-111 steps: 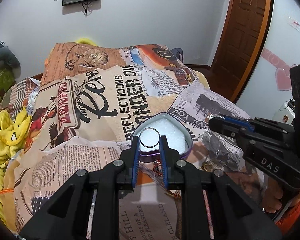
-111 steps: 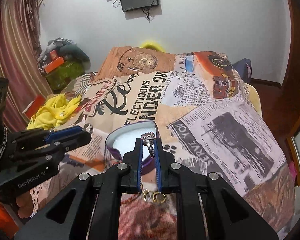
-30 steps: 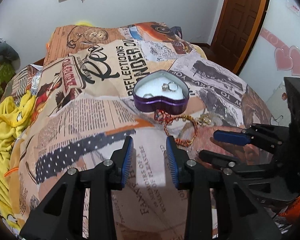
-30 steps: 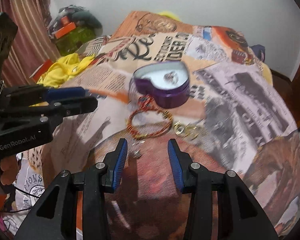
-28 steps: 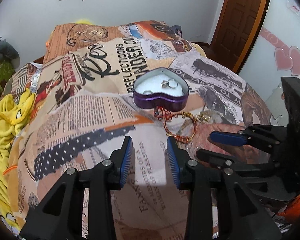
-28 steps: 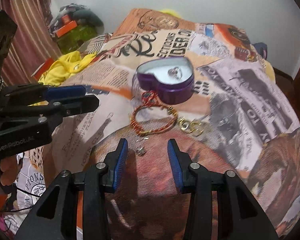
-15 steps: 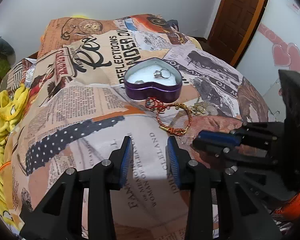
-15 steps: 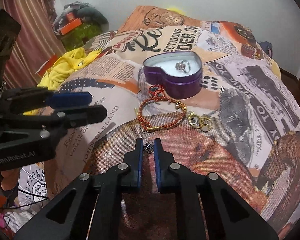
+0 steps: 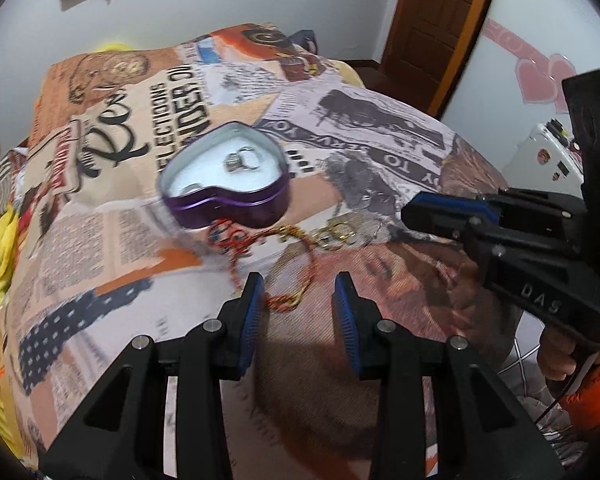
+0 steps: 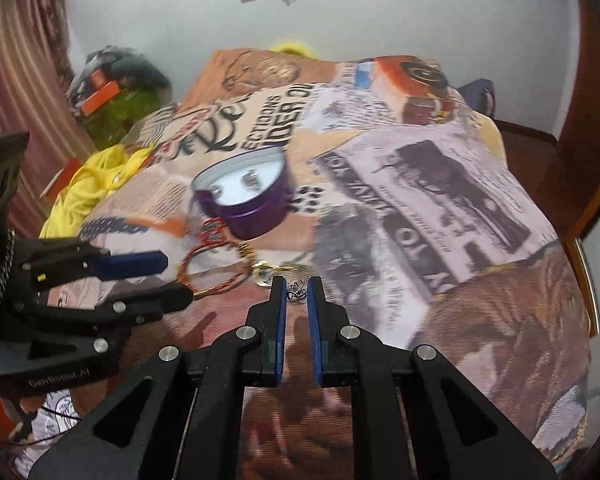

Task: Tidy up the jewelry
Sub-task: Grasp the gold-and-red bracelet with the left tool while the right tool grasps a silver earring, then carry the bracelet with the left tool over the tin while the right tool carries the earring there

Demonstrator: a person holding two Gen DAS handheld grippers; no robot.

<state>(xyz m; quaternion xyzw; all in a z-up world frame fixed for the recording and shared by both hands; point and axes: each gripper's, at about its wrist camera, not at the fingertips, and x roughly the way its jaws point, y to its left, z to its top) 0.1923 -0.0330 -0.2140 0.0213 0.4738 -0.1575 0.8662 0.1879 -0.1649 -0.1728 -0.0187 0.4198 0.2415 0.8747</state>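
A purple heart-shaped tin [image 9: 224,200] sits on the printed bedspread with silver rings [image 9: 242,160] on its white lining; it also shows in the right wrist view [image 10: 252,208]. A red-and-gold bracelet [image 9: 296,264] and gold rings [image 9: 338,234] lie just in front of it. My left gripper [image 9: 298,292] is open and empty, low over the bracelet's near end. My right gripper [image 10: 297,290] is shut on a small silver ring [image 10: 297,291], held above the bedspread near the gold rings [image 10: 266,274]. The bracelet [image 10: 216,268] lies to its left.
The bedspread [image 10: 440,208] covers a bed that drops off at the right and front. Yellow cloth [image 10: 88,184] and clutter [image 10: 112,92] lie at the left. A brown door [image 9: 436,20] stands at the back right.
My right gripper closed on the small silver ring and lifted it forward toward the gold rings. My left gripper moved forward and right, toward the bracelet, staying open.
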